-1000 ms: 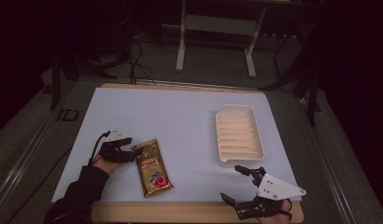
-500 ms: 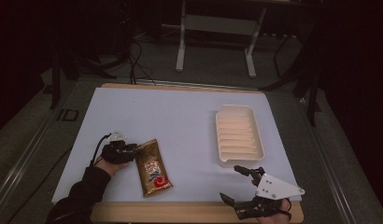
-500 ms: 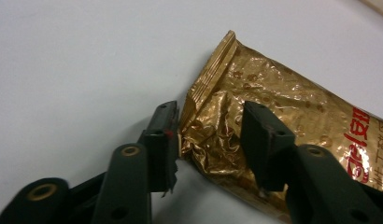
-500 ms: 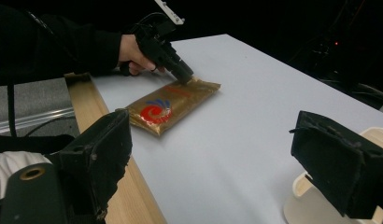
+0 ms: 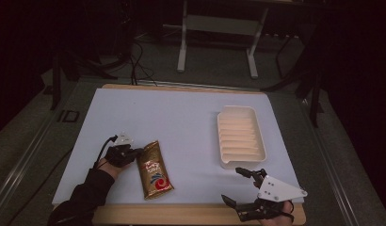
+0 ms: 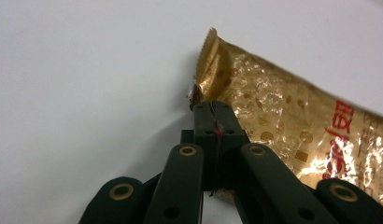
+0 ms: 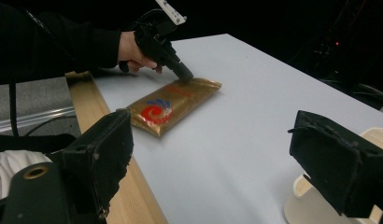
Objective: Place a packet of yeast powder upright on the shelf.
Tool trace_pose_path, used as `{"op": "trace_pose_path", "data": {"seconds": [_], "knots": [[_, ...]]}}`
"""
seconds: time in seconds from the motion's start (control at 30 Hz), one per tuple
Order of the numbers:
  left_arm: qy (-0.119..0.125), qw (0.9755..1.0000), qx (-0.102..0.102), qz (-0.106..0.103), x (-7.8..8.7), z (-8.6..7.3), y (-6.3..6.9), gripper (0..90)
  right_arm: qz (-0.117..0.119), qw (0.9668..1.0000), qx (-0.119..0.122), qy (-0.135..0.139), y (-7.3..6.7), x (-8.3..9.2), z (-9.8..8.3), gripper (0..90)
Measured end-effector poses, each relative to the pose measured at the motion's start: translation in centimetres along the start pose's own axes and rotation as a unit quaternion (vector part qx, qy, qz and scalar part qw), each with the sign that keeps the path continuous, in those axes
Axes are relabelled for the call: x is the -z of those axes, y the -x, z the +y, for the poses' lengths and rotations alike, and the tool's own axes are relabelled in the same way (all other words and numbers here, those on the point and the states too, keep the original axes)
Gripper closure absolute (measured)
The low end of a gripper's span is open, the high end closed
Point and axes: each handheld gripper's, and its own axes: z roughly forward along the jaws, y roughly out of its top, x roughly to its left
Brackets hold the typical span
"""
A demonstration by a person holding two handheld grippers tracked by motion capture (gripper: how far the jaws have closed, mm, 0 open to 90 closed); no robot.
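Spreading wide under everything, the white tabletop [image 5: 181,122] is carrying the ribbed tray [image 5: 240,136] at right and the gold packet [image 5: 154,170] near its front edge. The left tongs [image 5: 134,153] have been closing in since 1 second ago and are now pinching the packet's top corner, suggesting a lift is coming. The right tongs [image 5: 240,186] are staying apart, idle.

White sheet [image 5: 181,117] across the middle of the frame, on a wooden board [image 5: 181,214] bare along the lower edge. At upper centre, a white metal stand [image 5: 217,23] on grey floor [image 5: 21,141]; just left of it, black cables [image 5: 137,61].
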Motion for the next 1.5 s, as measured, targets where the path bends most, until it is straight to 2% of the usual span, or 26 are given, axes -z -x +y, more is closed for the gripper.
{"op": "trace_pose_path", "data": {"seconds": [0.3,0.4,0.53,0.67,0.97,1.07,1.13,1.2,1.43,1.5], "knots": [[0.026,0.9996,-0.001,0.006,1.5,1.2,0.3,90.0,-0.003,1.0,0.0,0.004,0.1,0.1,0.1,13.2],[0.037,0.9992,-0.014,0.008,2.3,1.9,0.7,90.0,-0.005,1.0,-0.002,0.004,0.1,0.2,0.1,13.2],[0.052,0.9985,-0.014,0.003,3.3,2.8,1.3,90.0,-0.006,1.0,-0.003,0.002,0.1,0.1,0.0,13.2],[0.06,0.9979,-0.025,0.004,4.1,3.5,1.9,90.0,-0.008,1.0,-0.004,0.003,0.1,0.2,0.1,13.2],[0.082,0.9954,-0.048,-0.012,6.1,5.0,3.7,90.0,-0.011,0.9996,-0.022,0.013,0.5,0.4,0.3,11.4],[0.091,0.9941,-0.054,-0.023,6.9,5.5,4.4,90.0,-0.003,0.9995,-0.031,0.01,0.7,0.5,0.5,10.6],[0.098,0.9928,-0.062,-0.03,7.4,5.8,5.0,90.0,-0.006,0.9994,-0.033,0.003,0.7,0.5,0.8,11.0],[0.101,0.9917,-0.07,-0.037,7.8,6.0,5.5,90.0,-0.001,0.9995,-0.032,-0.001,0.8,0.5,1.0,15.0],[0.12,0.9864,-0.095,-0.06,9.3,6.5,7.6,90.0,0.01,0.9999,-0.011,-0.006,0.8,0.1,2.8,30.5],[0.124,0.9847,-0.1,-0.069,9.6,6.6,8.1,90.0,0.017,0.9998,0.001,-0.006,0.8,-0.3,3.4,30.2]]}}
